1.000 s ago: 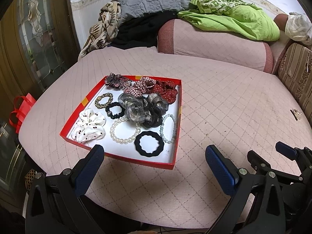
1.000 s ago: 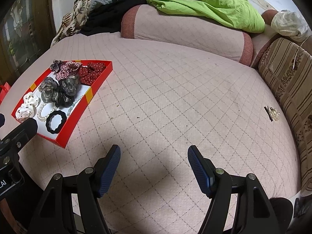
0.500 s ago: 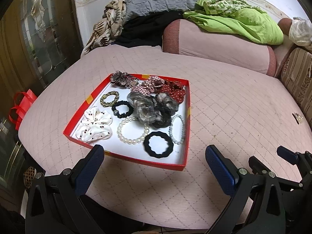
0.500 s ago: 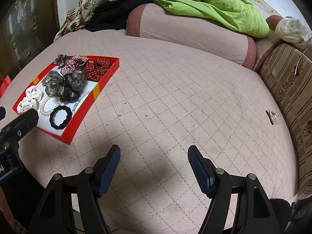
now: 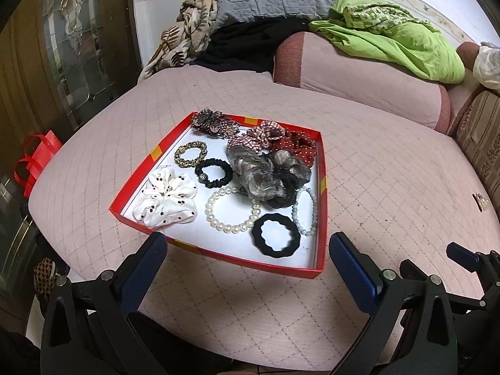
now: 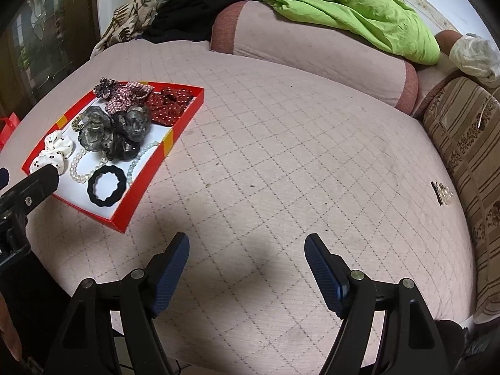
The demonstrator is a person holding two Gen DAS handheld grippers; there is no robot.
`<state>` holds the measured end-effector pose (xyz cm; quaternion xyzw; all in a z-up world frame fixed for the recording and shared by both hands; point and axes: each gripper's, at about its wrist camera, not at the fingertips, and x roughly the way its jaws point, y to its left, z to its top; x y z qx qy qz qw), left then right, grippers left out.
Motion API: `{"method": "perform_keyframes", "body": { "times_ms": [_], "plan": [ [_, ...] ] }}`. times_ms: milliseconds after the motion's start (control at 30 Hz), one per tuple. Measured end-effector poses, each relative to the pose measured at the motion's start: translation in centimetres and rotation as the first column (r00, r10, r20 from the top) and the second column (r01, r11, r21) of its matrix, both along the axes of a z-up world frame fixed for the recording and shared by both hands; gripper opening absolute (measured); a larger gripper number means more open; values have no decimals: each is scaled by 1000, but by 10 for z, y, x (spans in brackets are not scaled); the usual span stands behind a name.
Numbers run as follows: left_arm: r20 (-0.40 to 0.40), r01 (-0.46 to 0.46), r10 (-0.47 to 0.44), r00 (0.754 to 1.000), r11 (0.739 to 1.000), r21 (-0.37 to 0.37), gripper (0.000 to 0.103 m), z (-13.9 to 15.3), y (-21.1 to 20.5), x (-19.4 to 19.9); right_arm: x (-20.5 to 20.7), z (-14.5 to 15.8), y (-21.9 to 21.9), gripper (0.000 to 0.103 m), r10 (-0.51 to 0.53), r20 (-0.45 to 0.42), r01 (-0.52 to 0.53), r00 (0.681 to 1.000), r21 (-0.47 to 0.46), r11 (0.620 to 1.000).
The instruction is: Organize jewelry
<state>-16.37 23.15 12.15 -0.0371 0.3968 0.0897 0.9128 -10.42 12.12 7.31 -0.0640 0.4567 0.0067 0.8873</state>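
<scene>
Hovering above the near edge of the red tray (image 5: pixel 142 168), the left gripper (image 5: pixel 247 251) has its jaws spread wide and holds nothing. The right gripper (image 6: pixel 247 256) hangs over bare quilted mattress (image 6: pixel 281 143), well to the right of the tray, jaws likewise apart and empty.

Inside the tray lie the hair ties and bracelets: a white dotted scrunchie (image 5: pixel 165 198) at the near left, a pearl bracelet (image 5: pixel 232 211) beside it, a thick black hair band (image 5: pixel 276 234) at the near right, a pale bead bracelet (image 5: pixel 304 211) along the right wall, and a grey scrunchie (image 5: pixel 265 172) heaped in the middle over the pieces around it. Smaller bands and patterned scrunchies fill the far half.

One small hair clip (image 6: pixel 440 192) lies alone on the mattress, far right, close to the striped cushion (image 6: pixel 468 143).

Judgement: nearly everything sits in the tray, which fits either a sort close to finished or a collection waiting to be laid out. The stray clip looks like the outstanding piece; fetching it would call for a long reach by the right gripper and a fine pinch on a flat, small thing.

Limits: the clip is too small to identify with certainty. Whatever lies beneath the grey scrunchie is hidden. Both handles and the person are cut off at the lower edges.
</scene>
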Motion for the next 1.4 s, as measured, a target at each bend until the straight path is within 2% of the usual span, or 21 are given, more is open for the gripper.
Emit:
{"method": "perform_keyframes", "body": {
  "times_ms": [567, 1167, 1400],
  "plan": [
    [-17, -66, 65, 998, 997, -27, 103, -8, 28, 11, 14, -3, 28, 82, 50, -14, -50, 999, -22, 998],
    [-51, -85, 84, 995, 996, -18, 103, -18, 33, 22, 25, -11, 36, 83, 72, -35, -73, 997, -12, 997],
    [-39, -109, 109, 993, 994, 5, 103, -16, 34, 25, 26, -14, 35, 83, 77, -42, -77, 996, -2, 997]
  ]
}}
